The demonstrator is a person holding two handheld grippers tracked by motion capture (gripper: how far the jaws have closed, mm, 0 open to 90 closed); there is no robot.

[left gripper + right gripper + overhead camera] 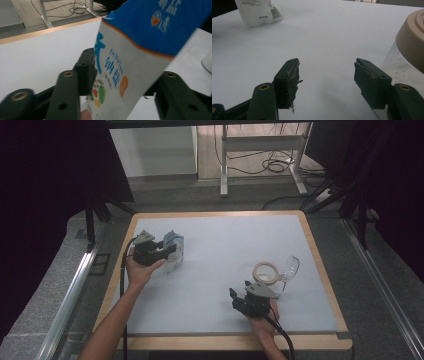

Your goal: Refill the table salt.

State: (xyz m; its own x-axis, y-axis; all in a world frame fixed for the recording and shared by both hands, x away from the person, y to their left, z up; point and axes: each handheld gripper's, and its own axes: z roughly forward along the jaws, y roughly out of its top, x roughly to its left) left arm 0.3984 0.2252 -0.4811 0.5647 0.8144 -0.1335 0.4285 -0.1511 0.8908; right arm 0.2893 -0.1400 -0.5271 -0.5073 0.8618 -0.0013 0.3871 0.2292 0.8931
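Bag: a blue-and-white printed plastic pouch (174, 251) stands on the far left part of the table; in the left gripper view it leans to one side, and what it holds cannot be told.
Jar: a clear plastic jar (288, 268) lies on its side at the near right, touching the lid; the right gripper view shows small specks on its inner wall.
Lid: a round beige lid (265, 272) sits at the jar's mouth, just left of the jar body.
Left gripper: the left gripper (167, 252) is at the pouch, its jaws spread on either side of it; the pouch sits between them, against one jaw and clear of the other, so it is not pinched.
Right gripper: the right gripper (239, 296) is just near and left of the jar, jaws apart with nothing between them, one jaw close beside the jar wall.
Table: a light grey mat with a wooden rim (215, 214).
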